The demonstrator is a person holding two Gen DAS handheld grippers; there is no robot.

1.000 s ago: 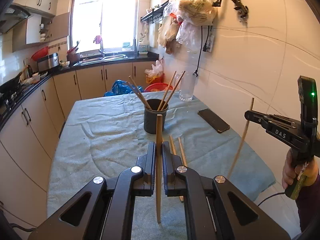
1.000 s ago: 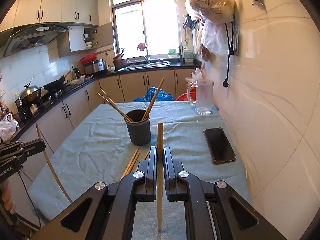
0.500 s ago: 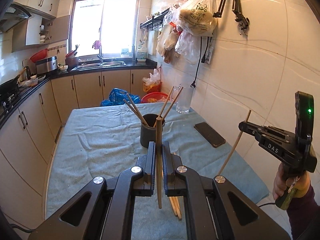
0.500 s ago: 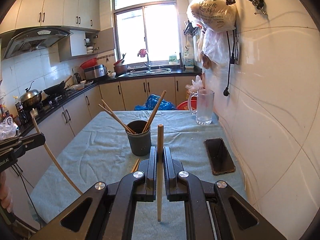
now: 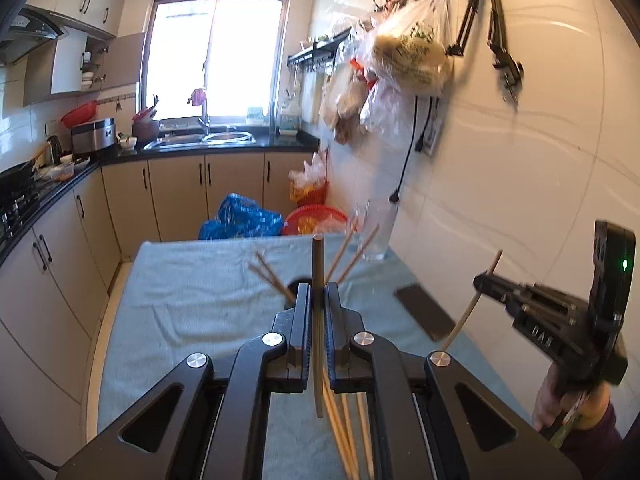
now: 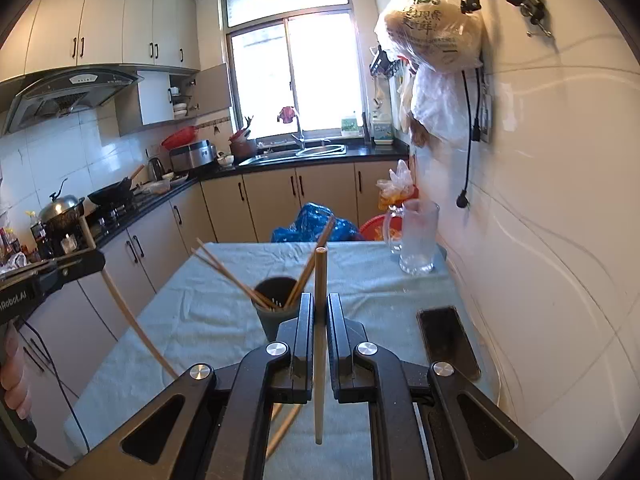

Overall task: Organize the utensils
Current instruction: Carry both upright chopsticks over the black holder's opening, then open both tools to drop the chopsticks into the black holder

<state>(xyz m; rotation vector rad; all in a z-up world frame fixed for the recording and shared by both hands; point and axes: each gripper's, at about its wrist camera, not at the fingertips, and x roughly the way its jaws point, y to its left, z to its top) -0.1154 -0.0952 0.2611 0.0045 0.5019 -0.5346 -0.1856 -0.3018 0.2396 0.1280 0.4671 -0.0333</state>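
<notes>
A dark cup with several chopsticks in it stands on the teal cloth-covered table. My left gripper is shut on a wooden chopstick, held upright above the table; the cup is mostly hidden behind its fingers. My right gripper is shut on another chopstick, upright, just in front of the cup. Loose chopsticks lie on the cloth under the left gripper. Each gripper shows in the other's view: the right and the left.
A black phone lies on the cloth by the right wall. A glass pitcher stands at the far right corner. Plastic bags hang on the wall above. Kitchen cabinets and a counter run along the left.
Both grippers have risen and tilted up with their chopsticks; the table and cup sit lower in both views. The loose chopsticks now lie under the left gripper.
</notes>
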